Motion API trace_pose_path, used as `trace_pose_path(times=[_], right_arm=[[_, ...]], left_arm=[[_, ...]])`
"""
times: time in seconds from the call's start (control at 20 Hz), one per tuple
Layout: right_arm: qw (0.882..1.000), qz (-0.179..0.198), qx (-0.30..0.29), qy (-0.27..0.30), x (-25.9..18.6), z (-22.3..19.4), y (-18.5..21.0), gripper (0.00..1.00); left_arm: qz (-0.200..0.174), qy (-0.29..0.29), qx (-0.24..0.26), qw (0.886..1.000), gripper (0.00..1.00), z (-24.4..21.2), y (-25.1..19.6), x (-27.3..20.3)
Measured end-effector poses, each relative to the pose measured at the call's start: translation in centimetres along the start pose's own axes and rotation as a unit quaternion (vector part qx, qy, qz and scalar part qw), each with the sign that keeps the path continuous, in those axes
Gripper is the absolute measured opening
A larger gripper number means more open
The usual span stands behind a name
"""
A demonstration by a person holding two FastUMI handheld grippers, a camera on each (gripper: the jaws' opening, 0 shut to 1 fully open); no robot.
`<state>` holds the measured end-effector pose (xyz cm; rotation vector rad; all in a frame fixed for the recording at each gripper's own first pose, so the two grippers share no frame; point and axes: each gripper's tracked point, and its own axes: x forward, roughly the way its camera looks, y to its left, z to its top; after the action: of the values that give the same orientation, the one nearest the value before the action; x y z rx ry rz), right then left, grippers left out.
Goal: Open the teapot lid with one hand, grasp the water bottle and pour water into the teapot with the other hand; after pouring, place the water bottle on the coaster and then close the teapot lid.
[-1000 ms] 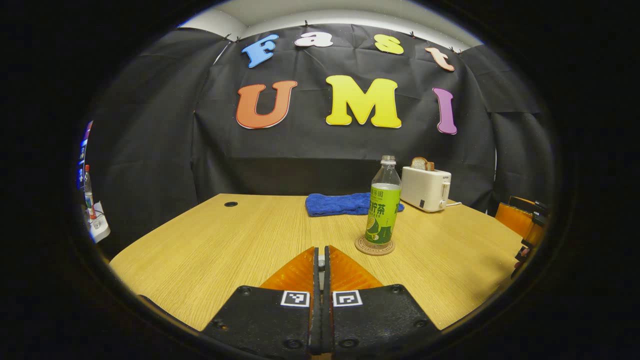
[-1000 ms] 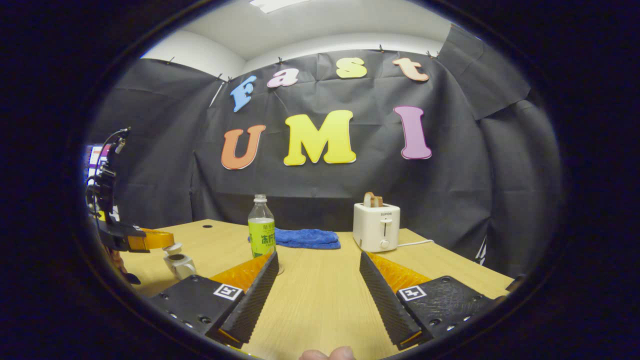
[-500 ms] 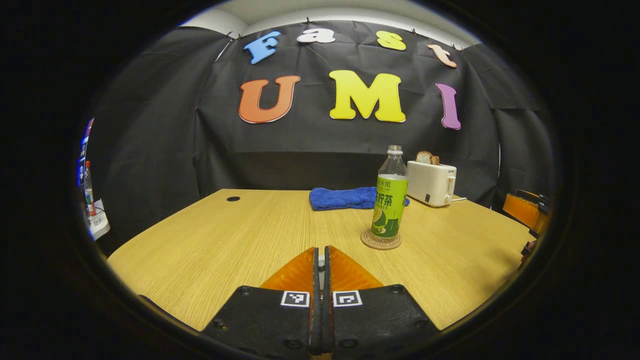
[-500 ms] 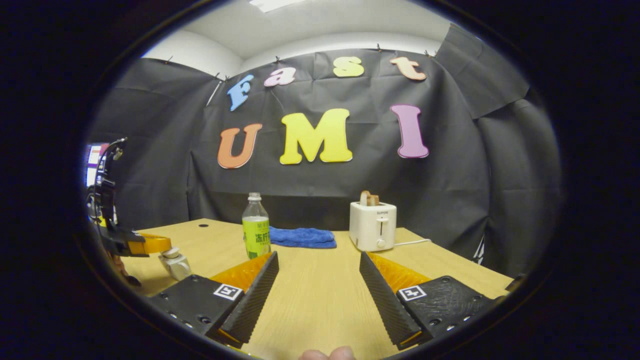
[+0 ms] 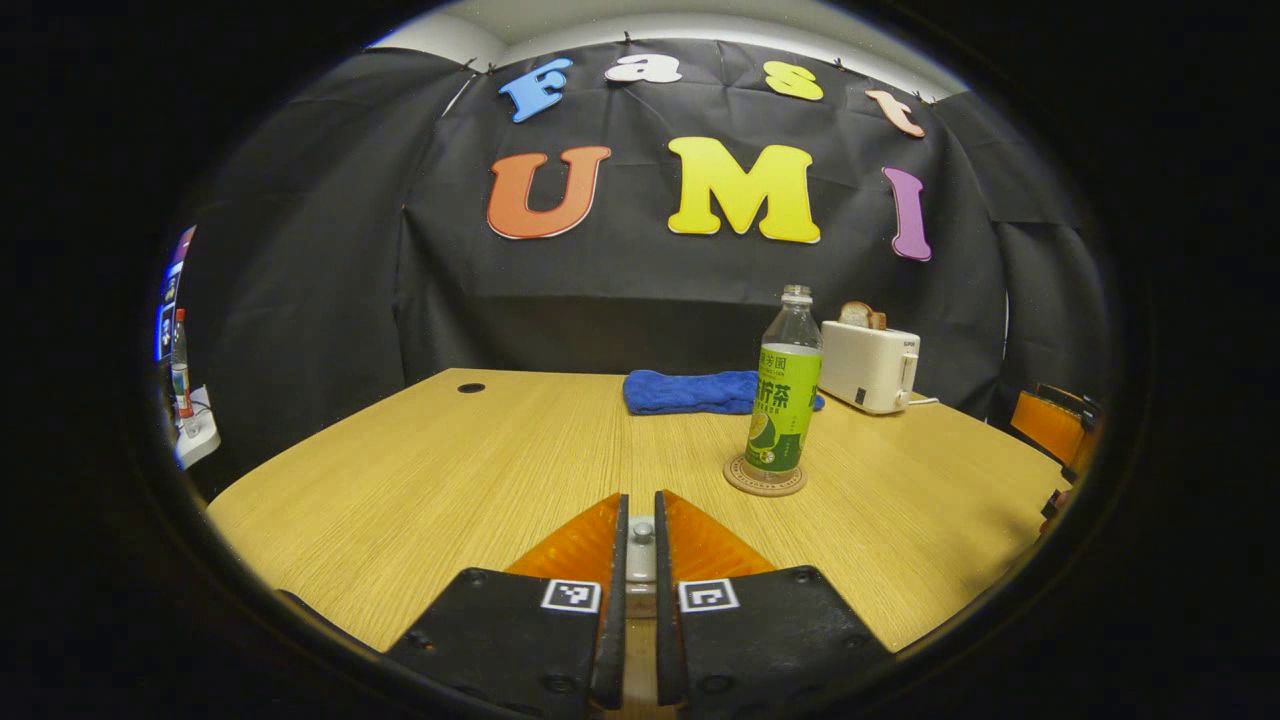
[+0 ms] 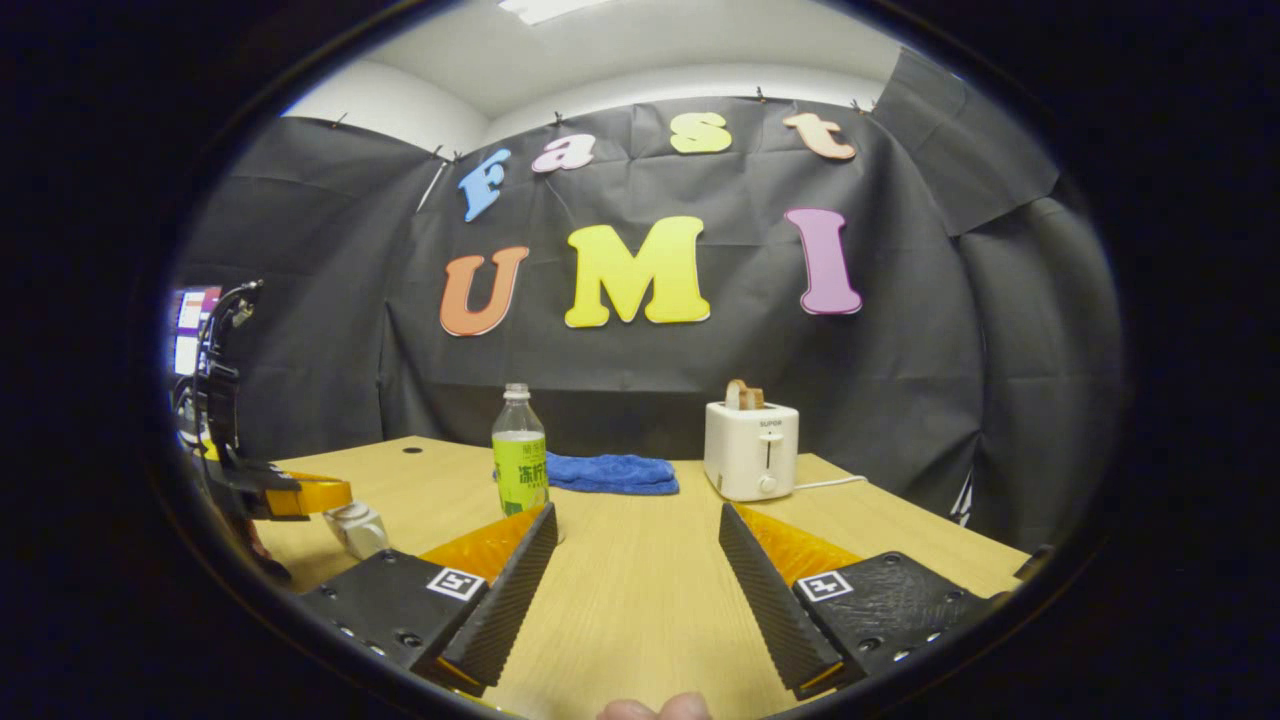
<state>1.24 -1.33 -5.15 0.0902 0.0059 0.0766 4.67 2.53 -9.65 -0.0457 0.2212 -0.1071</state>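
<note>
Bottle (image 5: pixel 784 400) upright on the coaster (image 5: pixel 764 477), toward the table's (image 5: pixel 450 470) far right.

It is clear, uncapped, with a green label I leave unread. My left gripper (image 5: pixel 640 520) is barely parted around the teapot's lid knob (image 5: pixel 642 531); my right gripper (image 6: pixel 635 575) is spread wide, empty. The teapot (image 6: pixel 357 527) sits near the left edge.

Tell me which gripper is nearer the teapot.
Left. In the right gripper view the left gripper sits right over the teapot at the table's near left. The right gripper hangs open well to the teapot's right, apart from it.
</note>
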Motion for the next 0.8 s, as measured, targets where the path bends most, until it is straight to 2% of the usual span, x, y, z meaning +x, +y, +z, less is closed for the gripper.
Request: trace_pose_path(times=[0.05,0.15,0.25,0.4,0.6,0.8], right_arm=[[1.000,0.000,0.000,-0.001,0.0,0.1,0.0,0.97],[1.000,-0.001,0.000,-0.002,-0.1,0.1,0.0,0.97],[1.000,-0.001,0.001,-0.002,-0.2,0.1,0.0,0.97],[1.000,-0.003,-0.003,-0.007,-0.4,0.8,-0.1,0.97],[1.000,-0.018,0.004,-0.020,-1.3,2.5,-0.3,0.97],[0.999,-0.025,0.002,-0.039,-2.6,4.4,0.1,0.97]], left_arm=[[0.006,-0.001,0.006,1.000,0.21,0.2,0.2,-0.2],[0.013,-0.015,0.020,1.000,0.63,1.3,0.2,-0.8],[0.022,-0.034,0.024,0.999,0.99,2.8,0.4,-1.2],[0.020,-0.059,0.018,0.998,0.97,5.3,-0.3,-3.2],[0.037,-0.087,0.029,0.995,0.97,7.8,-1.2,-5.5],[0.021,-0.107,0.025,0.994,0.97,8.8,-3.7,-7.9]])
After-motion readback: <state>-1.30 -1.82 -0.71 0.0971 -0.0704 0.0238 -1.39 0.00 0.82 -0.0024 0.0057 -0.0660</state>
